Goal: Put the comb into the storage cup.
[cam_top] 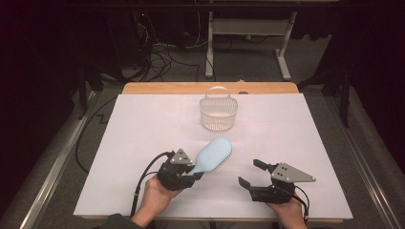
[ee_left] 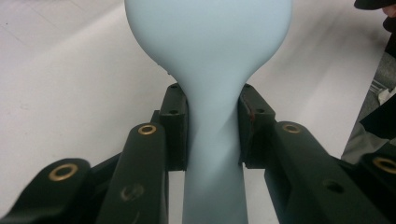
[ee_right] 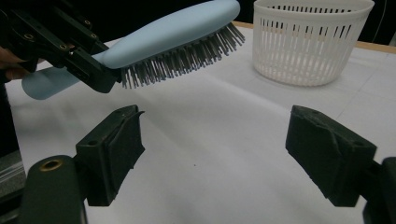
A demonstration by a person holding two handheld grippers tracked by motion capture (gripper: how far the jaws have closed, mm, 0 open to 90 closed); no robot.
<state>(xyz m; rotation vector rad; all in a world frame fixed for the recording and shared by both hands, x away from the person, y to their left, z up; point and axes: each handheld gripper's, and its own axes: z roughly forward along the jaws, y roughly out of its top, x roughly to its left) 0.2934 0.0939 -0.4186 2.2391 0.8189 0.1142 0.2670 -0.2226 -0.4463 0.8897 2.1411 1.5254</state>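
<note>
A pale blue hairbrush (cam_top: 214,155) is held above the white table, bristles down, head pointing toward the basket. My left gripper (cam_top: 193,171) is shut on its handle; in the left gripper view the pads (ee_left: 176,126) press both sides of the brush's narrow neck (ee_left: 212,135). My right gripper (cam_top: 250,172) hovers to the right of the brush, jaws wide open and empty. The right gripper view shows the brush (ee_right: 177,32) up at the left with the left gripper (ee_right: 100,77) on it, beyond the open right gripper (ee_right: 210,144).
A white slotted plastic basket (cam_top: 218,110) with a handle stands at the far middle of the table, also seen as the basket (ee_right: 310,39) in the right gripper view. White paper (cam_top: 143,124) covers the tabletop. Cables trail off the near left edge.
</note>
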